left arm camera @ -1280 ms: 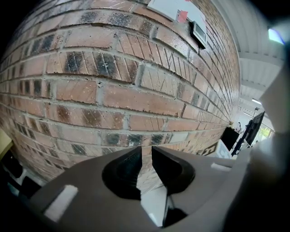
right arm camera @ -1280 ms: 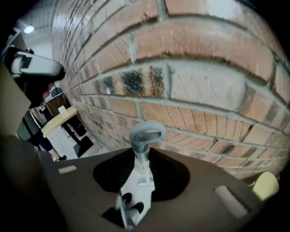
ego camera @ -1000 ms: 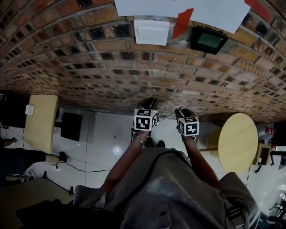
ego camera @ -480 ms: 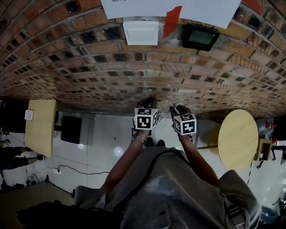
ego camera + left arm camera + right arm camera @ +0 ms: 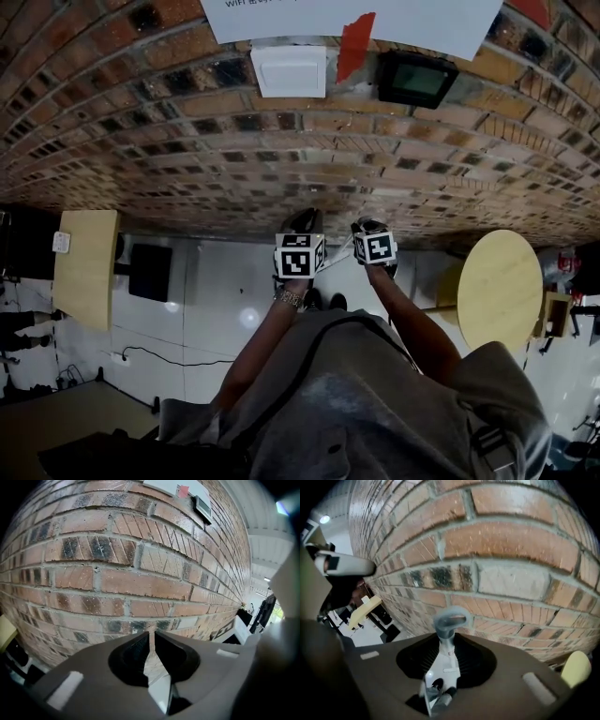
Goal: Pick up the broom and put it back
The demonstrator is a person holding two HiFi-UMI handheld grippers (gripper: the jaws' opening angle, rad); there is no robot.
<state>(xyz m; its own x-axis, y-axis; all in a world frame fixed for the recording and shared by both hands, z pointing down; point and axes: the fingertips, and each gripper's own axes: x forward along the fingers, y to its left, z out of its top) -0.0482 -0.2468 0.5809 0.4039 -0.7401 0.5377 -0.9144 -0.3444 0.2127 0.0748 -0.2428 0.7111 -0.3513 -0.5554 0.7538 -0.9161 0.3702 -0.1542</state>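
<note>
Your right gripper (image 5: pixel 449 641) has its jaws clenched on the broom (image 5: pixel 450 618) just under its grey loop; the shaft and bristles are hidden. Your left gripper (image 5: pixel 152 637) has its jaws pressed together, empty. The brick wall (image 5: pixel 511 541) is close ahead, with open floor (image 5: pixel 225 281) to the left.

Café-like common room: brick wall (image 5: pixel 281 150), round table (image 5: pixel 499 292), rectangular table (image 5: pixel 84 264), glossy white floor (image 5: pixel 225 291).
</note>
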